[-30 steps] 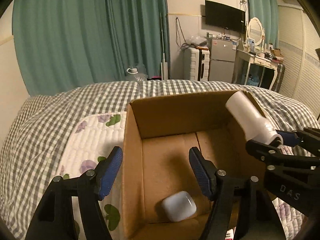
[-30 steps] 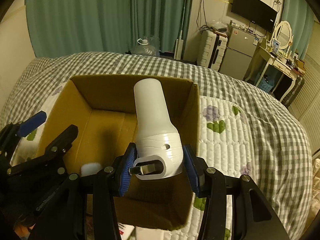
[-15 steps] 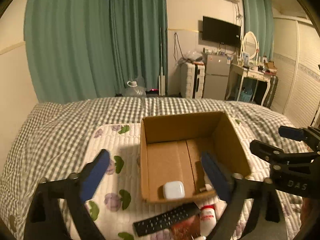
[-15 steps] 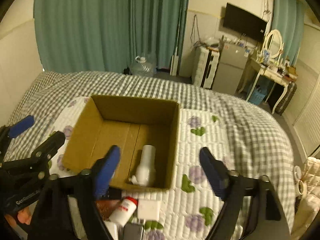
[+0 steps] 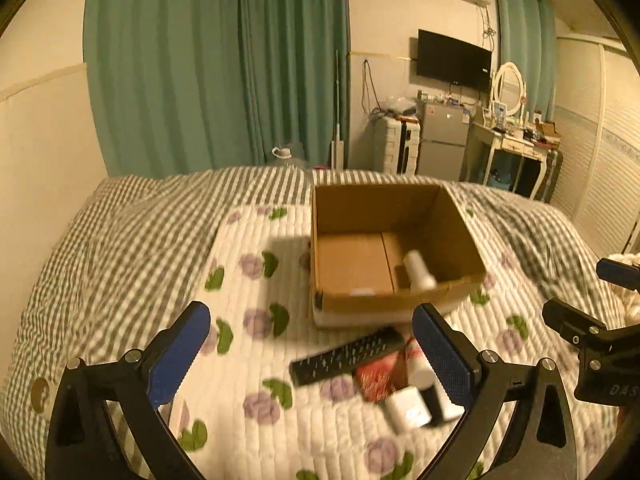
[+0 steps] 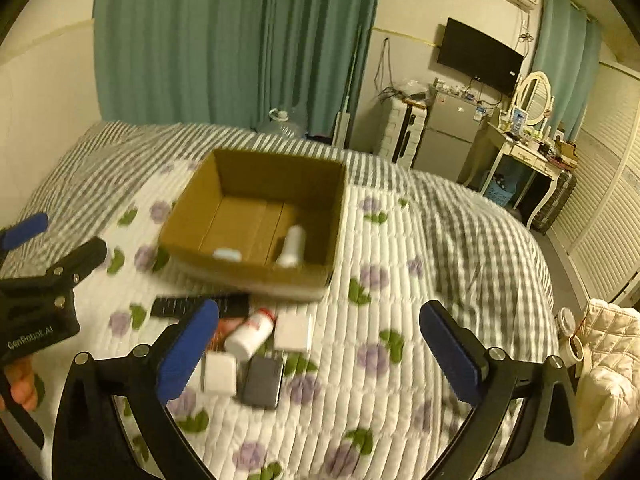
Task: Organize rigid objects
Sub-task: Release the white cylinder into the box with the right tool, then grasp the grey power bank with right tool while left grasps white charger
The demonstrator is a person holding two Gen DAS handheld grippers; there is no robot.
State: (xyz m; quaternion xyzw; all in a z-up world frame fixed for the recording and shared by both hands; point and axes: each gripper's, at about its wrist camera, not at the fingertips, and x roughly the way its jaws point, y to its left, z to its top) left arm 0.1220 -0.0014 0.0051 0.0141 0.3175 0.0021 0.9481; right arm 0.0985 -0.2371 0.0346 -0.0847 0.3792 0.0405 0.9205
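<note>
An open cardboard box (image 5: 460,224) (image 6: 192,208) sits on the bed. A white bottle (image 5: 418,270) (image 6: 291,246) and a small white case (image 6: 227,255) lie inside it. In front of the box lie a black remote (image 5: 346,354) (image 6: 188,306), a white bottle with a red cap (image 6: 250,334), a white square box (image 6: 293,332), a white cube (image 5: 406,408) (image 6: 218,372), a grey case (image 6: 262,380) and a red packet (image 5: 376,376). My left gripper (image 5: 312,352) is open and empty above these items. My right gripper (image 6: 320,354) is open and empty, pulled back from the box.
The bed has a white floral quilt (image 6: 380,360) over a grey checked cover (image 5: 120,232). Green curtains (image 5: 216,64), a small fridge (image 5: 442,148) and a dressing table (image 6: 524,148) stand beyond the bed. A cream padded coat (image 6: 608,360) lies at the right.
My right gripper let go of the white bottle, which now lies in the box. Both grippers have pulled back and up from the box, jaws wide.
</note>
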